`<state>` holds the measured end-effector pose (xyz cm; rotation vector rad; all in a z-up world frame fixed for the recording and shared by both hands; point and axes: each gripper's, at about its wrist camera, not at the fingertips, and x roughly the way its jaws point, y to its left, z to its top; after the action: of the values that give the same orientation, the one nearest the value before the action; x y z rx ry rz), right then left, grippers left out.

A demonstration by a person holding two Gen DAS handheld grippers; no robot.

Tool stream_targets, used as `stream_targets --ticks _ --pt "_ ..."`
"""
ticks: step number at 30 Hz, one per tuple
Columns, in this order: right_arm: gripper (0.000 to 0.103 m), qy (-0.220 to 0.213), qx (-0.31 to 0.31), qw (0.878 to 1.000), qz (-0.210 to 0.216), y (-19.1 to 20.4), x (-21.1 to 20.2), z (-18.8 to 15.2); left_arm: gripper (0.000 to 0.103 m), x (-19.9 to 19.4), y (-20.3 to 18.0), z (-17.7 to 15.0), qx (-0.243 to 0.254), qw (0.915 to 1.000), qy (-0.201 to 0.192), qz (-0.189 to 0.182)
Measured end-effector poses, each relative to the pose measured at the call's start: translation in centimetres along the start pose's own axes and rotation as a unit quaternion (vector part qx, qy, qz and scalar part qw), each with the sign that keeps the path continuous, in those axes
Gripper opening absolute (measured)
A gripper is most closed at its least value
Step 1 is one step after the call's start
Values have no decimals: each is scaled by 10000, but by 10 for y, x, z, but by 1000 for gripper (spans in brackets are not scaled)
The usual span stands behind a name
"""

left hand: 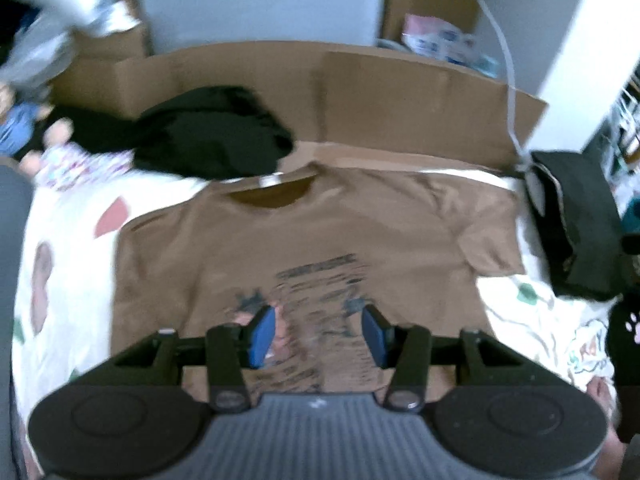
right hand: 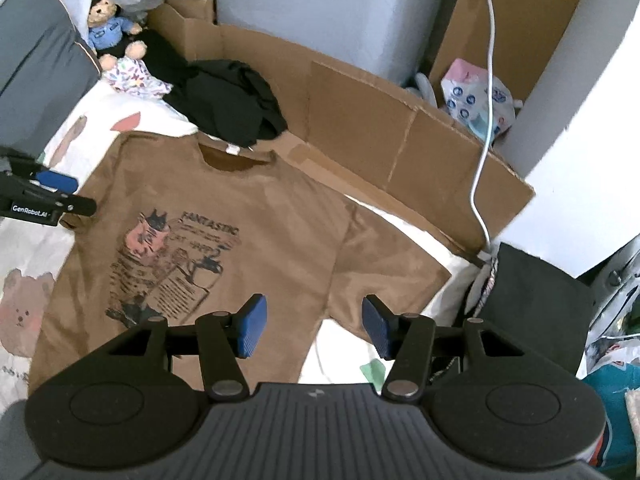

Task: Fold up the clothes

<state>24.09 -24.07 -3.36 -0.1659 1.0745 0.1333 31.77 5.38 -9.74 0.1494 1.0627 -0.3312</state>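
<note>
One garment is what we have laid out so far: a brown short-sleeved cotton T-shirt (right hand: 248, 216) with a dark cartoon print on the chest, spread face up and flat on the white cartoon-printed bedsheet (right hand: 24, 248), collar toward 12 o'clock in the left wrist view. We judge that no fold has been made in it yet: both sleeves lie out to the sides, the hem runs under our cameras at 6 o'clock, and the body shows only slight creases. So the spreading looks done, and the sleeve folds and the body fold are all left

Our left gripper (left hand: 318, 334) hangs above the chest print with its blue pads apart and nothing between them; in the right wrist view it shows at 9 o'clock, over the shirt's sleeve edge. Our right gripper (right hand: 312, 330) also stands open and empty, above the gap between the shirt's side seam and the sleeve that reaches toward 4 o'clock. Neither touches the cloth, as far as we can tell

More work waits beyond the shirt. A crumpled black garment (right hand: 232, 108) lies in a heap at 11 o'clock, just past the collar, against the flattened brown cardboard sheet (right hand: 380, 136) that lines the far side of the bed. A neatly squared black fabric stack (right hand: 536, 292) sits at 3 o'clock, which we take for a piece already folded, though we cannot be sure
</note>
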Motion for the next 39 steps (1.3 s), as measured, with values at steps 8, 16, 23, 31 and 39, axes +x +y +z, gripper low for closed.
stream_targets --ticks 8,16,23,31,39 --pt "70 -268 -298 9987 317 42 -2 40 54 -17 85 -21 -607 9965 -140 557" --pt "74 -170 -530 9931 1032 73 69 60 54 12 129 -24 -916 9913 87 940" --pt "74 50 -464 9859 1610 96 165 64 54 48 161 -52 -1340 9824 247 1279" --pt "74 -67 -289 9778 2074 120 235 54 54 86 197 -56 -1629 9776 248 1310" --pt "74 -274 -711 9528 2939 149 258 44 50 130 213 -60 -1214 9828 237 1367"
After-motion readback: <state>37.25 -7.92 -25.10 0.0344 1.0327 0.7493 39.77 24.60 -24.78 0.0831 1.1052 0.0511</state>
